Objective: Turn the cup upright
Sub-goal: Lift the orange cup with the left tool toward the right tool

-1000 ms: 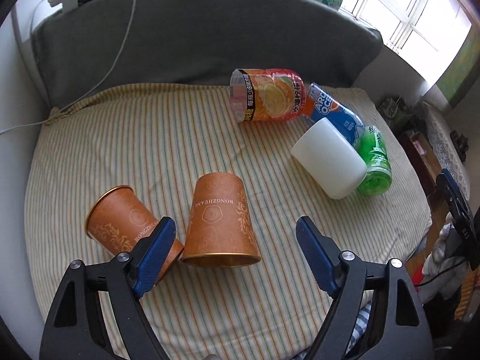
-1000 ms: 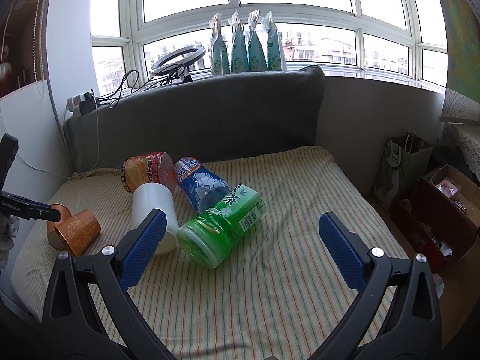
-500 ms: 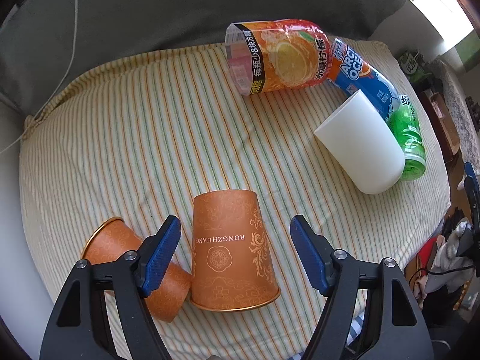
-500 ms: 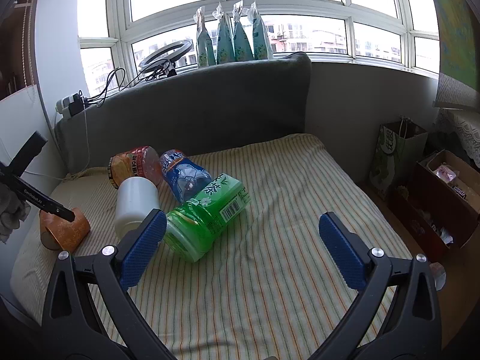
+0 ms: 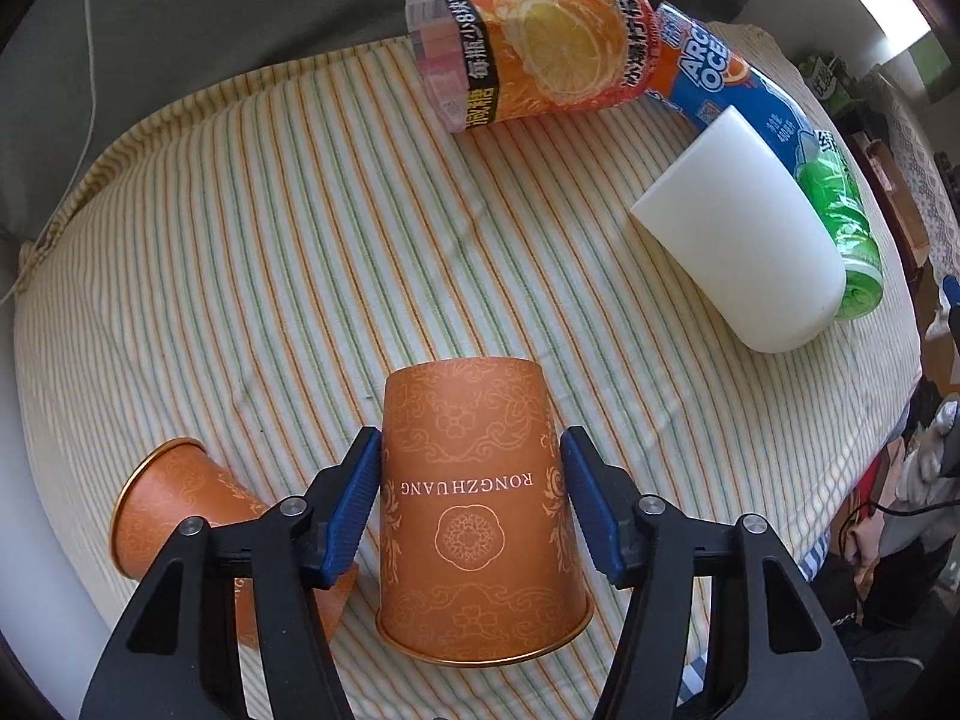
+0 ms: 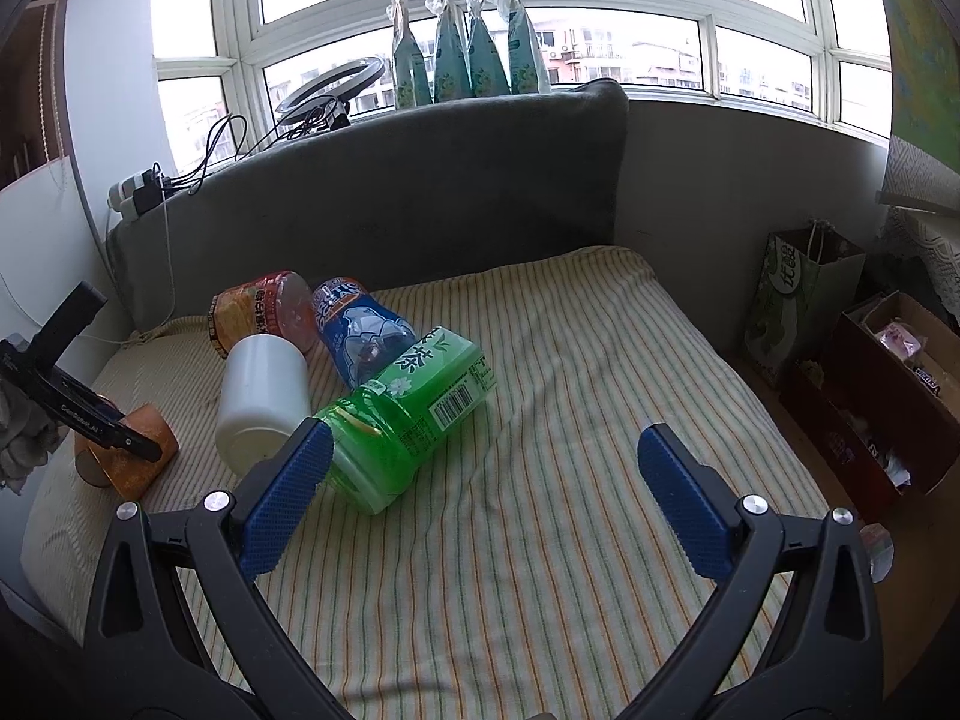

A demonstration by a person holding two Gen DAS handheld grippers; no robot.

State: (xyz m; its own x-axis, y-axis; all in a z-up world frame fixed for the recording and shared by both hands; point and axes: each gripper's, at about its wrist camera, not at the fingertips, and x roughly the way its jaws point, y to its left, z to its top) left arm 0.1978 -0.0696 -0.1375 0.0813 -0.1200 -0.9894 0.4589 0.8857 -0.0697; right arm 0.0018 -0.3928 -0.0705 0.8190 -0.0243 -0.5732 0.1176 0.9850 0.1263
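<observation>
An orange paper cup (image 5: 474, 504) marked RONGZHUANG stands upside down on the striped cushion (image 5: 270, 228), rim down. My left gripper (image 5: 471, 495) is shut on its sides, a blue pad pressed on each side. A second orange cup (image 5: 174, 516) lies on its side just left of it. In the right wrist view the left gripper (image 6: 96, 420) and an orange cup (image 6: 144, 462) sit at the far left. My right gripper (image 6: 480, 504) is open and empty above the cushion's front.
A white cup (image 5: 744, 240) lies on its side at the right, beside a green bottle (image 6: 408, 414), a blue bottle (image 6: 360, 324) and an orange bottle (image 5: 540, 54). A grey backrest (image 6: 390, 198) stands behind. Boxes and a bag (image 6: 792, 294) stand on the floor to the right.
My left gripper has moved forward and down around the upside-down orange cup and closed onto its sides. The right gripper has barely moved and stays open.
</observation>
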